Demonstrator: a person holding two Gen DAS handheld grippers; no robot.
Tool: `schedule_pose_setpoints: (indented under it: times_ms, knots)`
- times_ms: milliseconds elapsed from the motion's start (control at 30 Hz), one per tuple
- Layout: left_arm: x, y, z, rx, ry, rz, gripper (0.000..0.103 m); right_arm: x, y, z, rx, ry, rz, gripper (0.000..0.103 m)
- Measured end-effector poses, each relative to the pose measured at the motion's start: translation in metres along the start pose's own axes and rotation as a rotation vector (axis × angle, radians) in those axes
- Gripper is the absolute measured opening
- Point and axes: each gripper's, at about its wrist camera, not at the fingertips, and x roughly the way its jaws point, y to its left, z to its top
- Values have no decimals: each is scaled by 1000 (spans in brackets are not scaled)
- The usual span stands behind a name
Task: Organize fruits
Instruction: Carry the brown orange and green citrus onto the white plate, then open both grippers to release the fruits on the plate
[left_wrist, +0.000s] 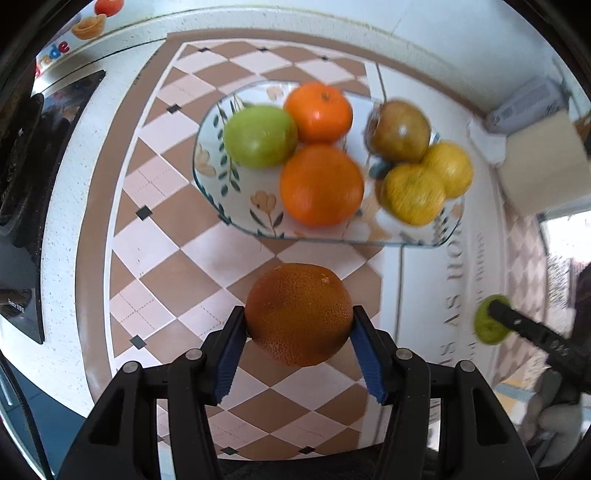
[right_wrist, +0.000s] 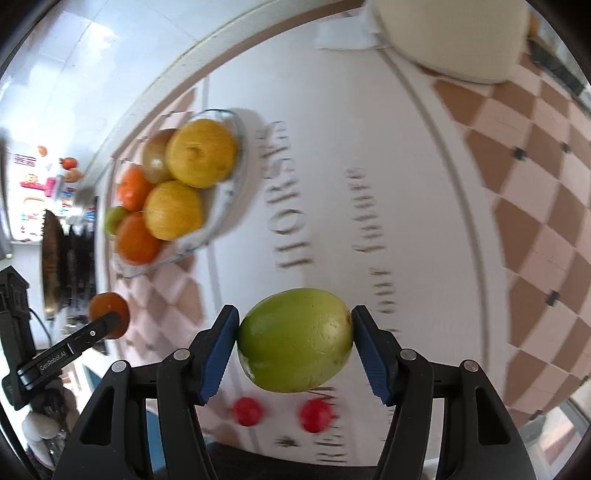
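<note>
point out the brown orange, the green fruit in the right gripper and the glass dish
brown orange (left_wrist: 298, 319), left wrist view, middle of its skin
green fruit (right_wrist: 294, 339), right wrist view, centre of its face
glass dish (left_wrist: 332, 240), left wrist view, near rim

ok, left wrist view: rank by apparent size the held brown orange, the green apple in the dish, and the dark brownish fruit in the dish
1. Brown orange, largest, though it sits nearest the camera, so true size is unsure.
2. Green apple.
3. Brownish fruit, slightly smaller than the apple; motion blur makes that close.
</note>
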Motion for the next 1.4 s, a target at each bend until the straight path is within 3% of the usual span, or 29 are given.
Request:
schedule_pose_setpoints:
  times_ms: [167,267,367,600,767,967,1133,1400]
  knots:
    - [-30,13,26,-60,-33,-63,53,7,27,21,28,-12,94,65]
    - [-39,18,48,-79,-55,-65,53,16,45,36,19,-43,91,65]
    - [-46,18,79,-78,-78,-48,53,23,64,50,-22,-93,24,65]
    - [-13,10,151,-33,-33,25,53,36,86,61,-71,-147,-65,65]
    - [18,3,182,-2,13,81,53,36,86,60,-58,-198,-72,65]
    - [49,4,193,23,87,107,54,36,77,58,-16,-231,-25,66]
    - [50,9,192,5,100,79,54,34,72,57,-6,-229,-3,66]
    - [49,16,185,-18,127,57,54,35,71,57,12,-200,10,85]
